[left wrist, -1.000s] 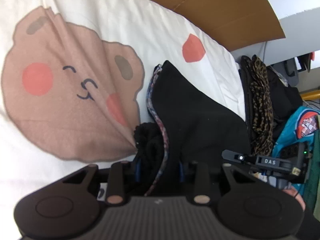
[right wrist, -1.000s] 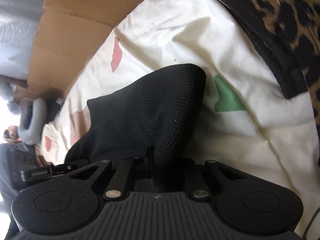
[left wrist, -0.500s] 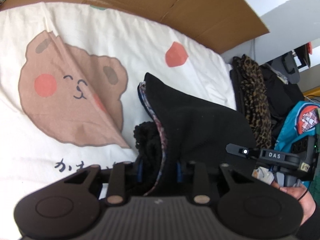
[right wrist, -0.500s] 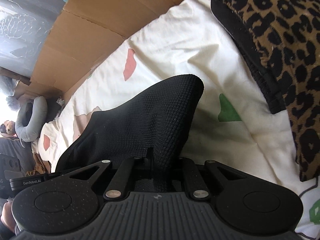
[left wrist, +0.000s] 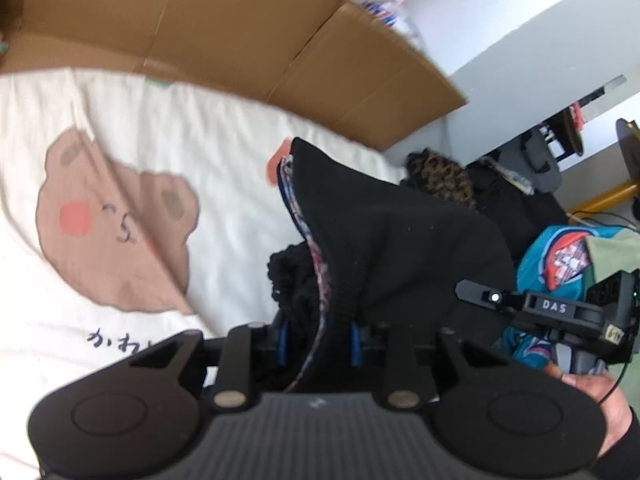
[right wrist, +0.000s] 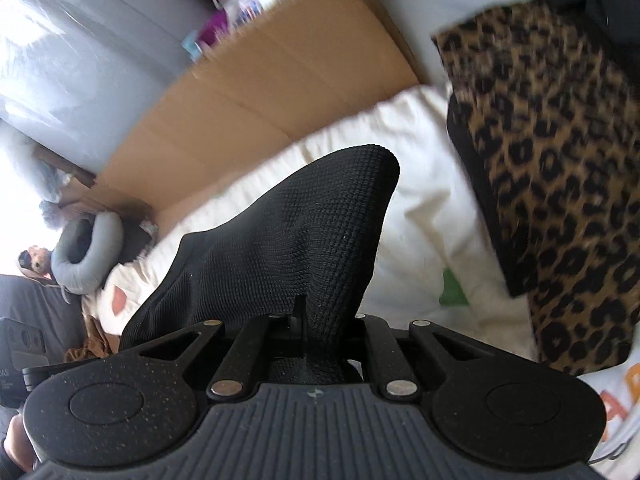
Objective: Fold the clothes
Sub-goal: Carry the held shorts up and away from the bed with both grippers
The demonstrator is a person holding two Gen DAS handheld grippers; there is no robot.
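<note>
Both the left gripper (left wrist: 318,340) and right gripper (right wrist: 320,340) pinch the black garment (left wrist: 400,240) (jaws nearly closed), apparently mid-lift; next probably laying it flat on the sheet (left wrist: 224,152).

Your left gripper (left wrist: 318,340) has its fingertips buried in the black garment (left wrist: 400,240), so you cannot see the pads. The black writing (left wrist: 120,340) on the sheet at 8 o'clock is half covered by the gripper body. The leopard cloth (right wrist: 560,184), at 2 o'clock in the right view, is blurred and cut by the edge.
</note>
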